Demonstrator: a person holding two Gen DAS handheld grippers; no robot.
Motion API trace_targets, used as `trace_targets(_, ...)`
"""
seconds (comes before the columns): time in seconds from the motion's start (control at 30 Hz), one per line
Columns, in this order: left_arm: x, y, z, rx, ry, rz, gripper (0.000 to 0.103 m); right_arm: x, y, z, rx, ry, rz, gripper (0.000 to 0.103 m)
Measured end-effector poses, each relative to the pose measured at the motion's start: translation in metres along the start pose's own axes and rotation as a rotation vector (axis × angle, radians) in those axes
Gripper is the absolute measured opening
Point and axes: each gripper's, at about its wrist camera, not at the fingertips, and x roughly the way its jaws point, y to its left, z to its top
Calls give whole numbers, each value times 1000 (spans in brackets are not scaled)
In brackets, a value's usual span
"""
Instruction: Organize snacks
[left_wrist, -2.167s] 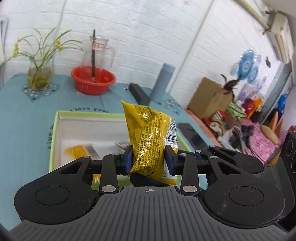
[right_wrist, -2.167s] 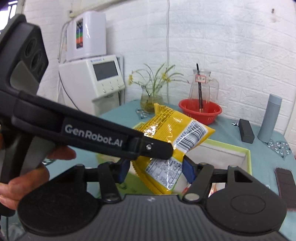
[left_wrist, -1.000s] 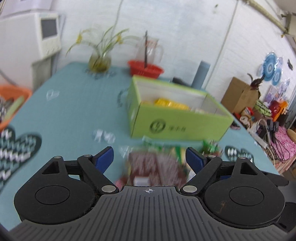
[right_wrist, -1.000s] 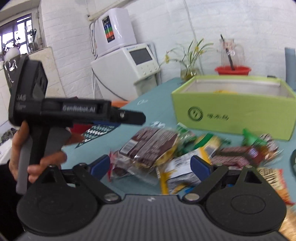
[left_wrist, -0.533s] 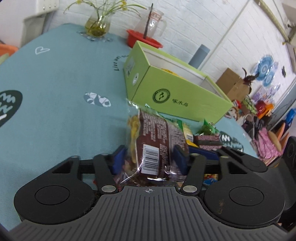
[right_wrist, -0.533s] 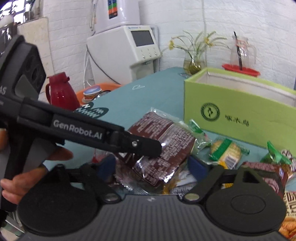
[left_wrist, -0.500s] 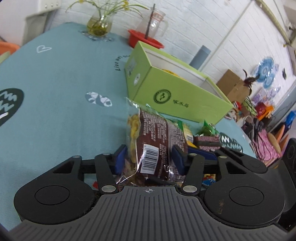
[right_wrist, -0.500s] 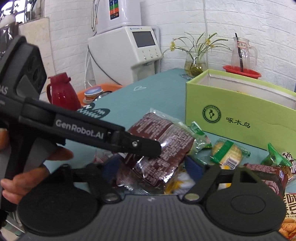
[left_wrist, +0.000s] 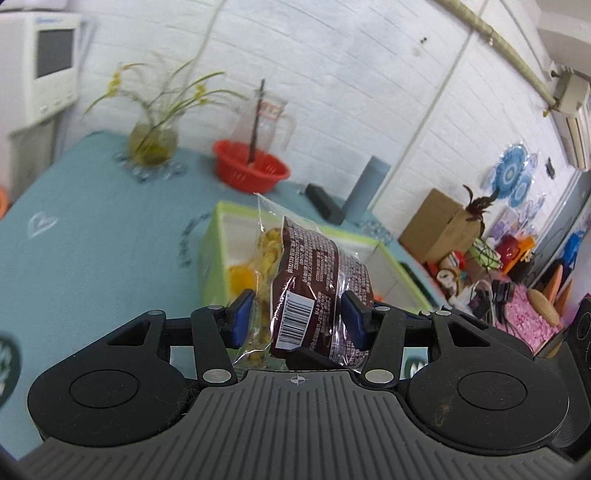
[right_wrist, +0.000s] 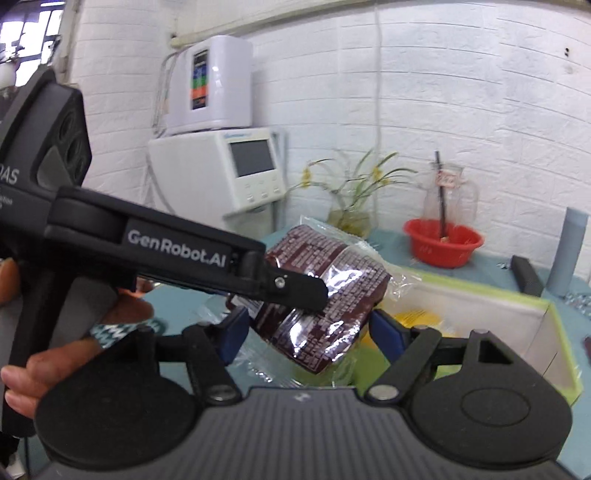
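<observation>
A brown snack packet in clear wrap is held up by my left gripper, whose blue pads press its two sides. It hangs over the near end of the green box, where a yellow packet lies. In the right wrist view the same packet sits between the pads of my right gripper, whose jaws are opening and stand just off it. The left gripper's finger crosses in front, and a hand grips its handle. The box lies behind.
On the teal table behind the box are a red basin with a glass jug, a plant vase, a grey cylinder and a black block. A white appliance stands at the left; clutter and a cardboard box lie at the right.
After the yellow packet went into the box, both grippers dropped to the snack pile and closed around the brown packet. They have since lifted it up towards the green box.
</observation>
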Motion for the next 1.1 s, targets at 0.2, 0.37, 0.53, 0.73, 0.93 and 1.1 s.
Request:
trace_targets(0.2,74,6,45,23,28,14,38,56,-56,25,38,79,-15,81)
trace_targets(0.37,81,21,39,5,42,57,59,44,-76,15,123,54,14,93)
trace_targets(0.53,29,8,10,30,-44,23,74,-38,-72,-28,196,-29,22,93)
trace_targets(0.73,-10,-23,-46,23,-34,-34,76,-126,-58,-102,318,-1,-92,93)
trace_targets(0.93,-25,-55,-112,-44,51,-122,75,-174,-58,-158,327,119,-268,93)
trace_targets(1.1,-7,-96,-154,-106,220,-279,66,-188,-75,-182,287,146,-264,93)
